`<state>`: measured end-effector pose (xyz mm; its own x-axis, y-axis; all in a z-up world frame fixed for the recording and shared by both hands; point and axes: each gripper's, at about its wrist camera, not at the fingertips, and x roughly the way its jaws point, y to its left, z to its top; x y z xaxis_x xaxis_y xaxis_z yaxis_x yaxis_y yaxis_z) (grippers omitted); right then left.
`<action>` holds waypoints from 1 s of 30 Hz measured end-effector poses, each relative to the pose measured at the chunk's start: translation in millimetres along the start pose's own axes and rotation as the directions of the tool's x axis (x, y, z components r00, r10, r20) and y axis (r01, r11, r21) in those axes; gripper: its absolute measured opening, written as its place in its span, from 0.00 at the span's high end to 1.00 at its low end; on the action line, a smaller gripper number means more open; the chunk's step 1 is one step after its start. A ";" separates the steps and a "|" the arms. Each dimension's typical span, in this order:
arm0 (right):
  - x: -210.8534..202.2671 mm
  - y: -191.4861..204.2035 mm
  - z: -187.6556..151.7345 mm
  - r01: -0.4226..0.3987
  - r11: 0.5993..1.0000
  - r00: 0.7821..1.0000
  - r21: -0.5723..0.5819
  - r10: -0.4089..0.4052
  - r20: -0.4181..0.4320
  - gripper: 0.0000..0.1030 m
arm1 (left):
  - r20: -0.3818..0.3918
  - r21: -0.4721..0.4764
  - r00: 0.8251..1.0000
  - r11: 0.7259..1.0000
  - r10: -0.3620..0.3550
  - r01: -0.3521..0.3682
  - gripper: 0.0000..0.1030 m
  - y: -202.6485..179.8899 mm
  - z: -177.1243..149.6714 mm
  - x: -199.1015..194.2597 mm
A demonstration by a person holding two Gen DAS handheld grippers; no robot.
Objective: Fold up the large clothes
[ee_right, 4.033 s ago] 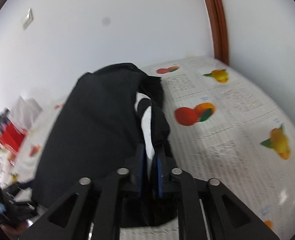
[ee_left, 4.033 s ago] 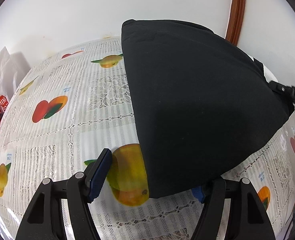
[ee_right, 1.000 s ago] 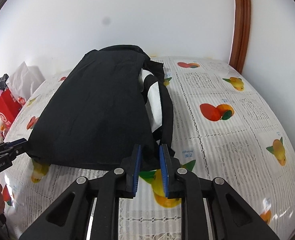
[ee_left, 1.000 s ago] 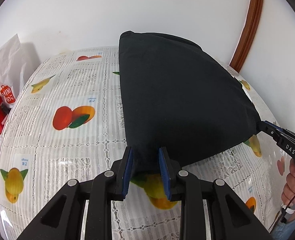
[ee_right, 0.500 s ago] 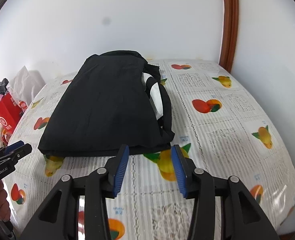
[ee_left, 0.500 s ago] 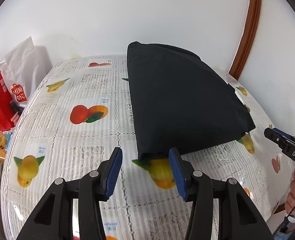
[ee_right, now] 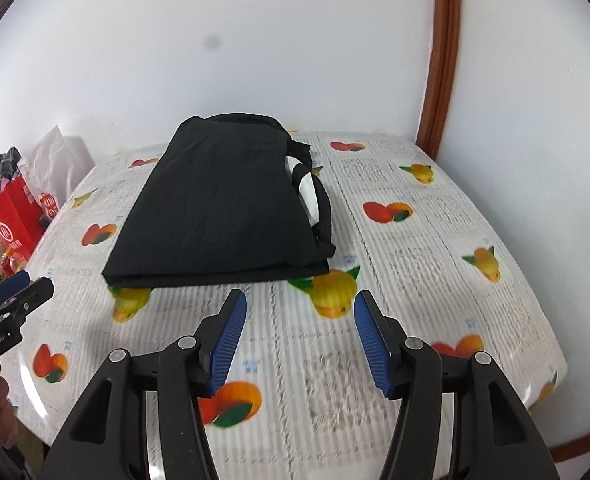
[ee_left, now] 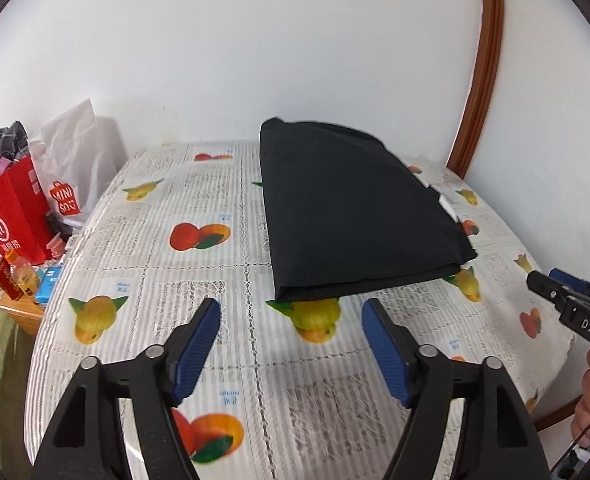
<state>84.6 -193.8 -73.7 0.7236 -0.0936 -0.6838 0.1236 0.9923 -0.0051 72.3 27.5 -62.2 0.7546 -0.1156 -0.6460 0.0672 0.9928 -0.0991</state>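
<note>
While jaws open | left hand-held gripper [ee_left: 291, 334] empty | right hand-held gripper [ee_right: 299, 330] empty | black garment [ee_right: 219, 208] folded

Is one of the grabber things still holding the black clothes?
No, the black clothes lie folded on the table, and both the left gripper and right gripper are empty, their jaws opening.

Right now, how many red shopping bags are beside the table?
1. The red paper shopping bag stands off the table's left edge, beside a white plastic bag. More may be hidden behind them.
</note>
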 end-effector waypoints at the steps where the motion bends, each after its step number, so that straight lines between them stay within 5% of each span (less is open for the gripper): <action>1: -5.4 -0.9 -3.9 0.002 1.000 1.000 0.012 -0.002 0.002 0.39 | 0.014 0.003 1.000 1.000 0.002 -0.002 0.25 -2.0 -2.4 -7.2; 3: -13.9 -1.0 -11.0 -0.001 1.000 1.000 0.022 0.000 0.018 0.16 | 0.026 0.000 1.000 1.000 0.003 -0.003 0.24 -4.8 -7.0 -17.0; 15: -75.2 -2.1 -49.0 0.086 0.996 0.993 0.010 -0.087 0.075 0.06 | 0.071 0.017 0.997 1.000 0.025 -0.027 0.16 -16.7 -36.5 -73.2; 30: -109.7 -1.9 -53.0 0.107 0.994 0.988 0.032 -0.110 0.106 0.05 | 0.109 0.034 0.993 0.998 0.050 -0.054 0.13 -22.9 -40.3 -104.4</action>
<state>-30.9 -181.1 -37.3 0.7734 -0.2101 -0.5981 0.2218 0.9735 -0.0551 -34.3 15.6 -23.0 0.8234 -0.0613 -0.5642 0.0484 0.9981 -0.0378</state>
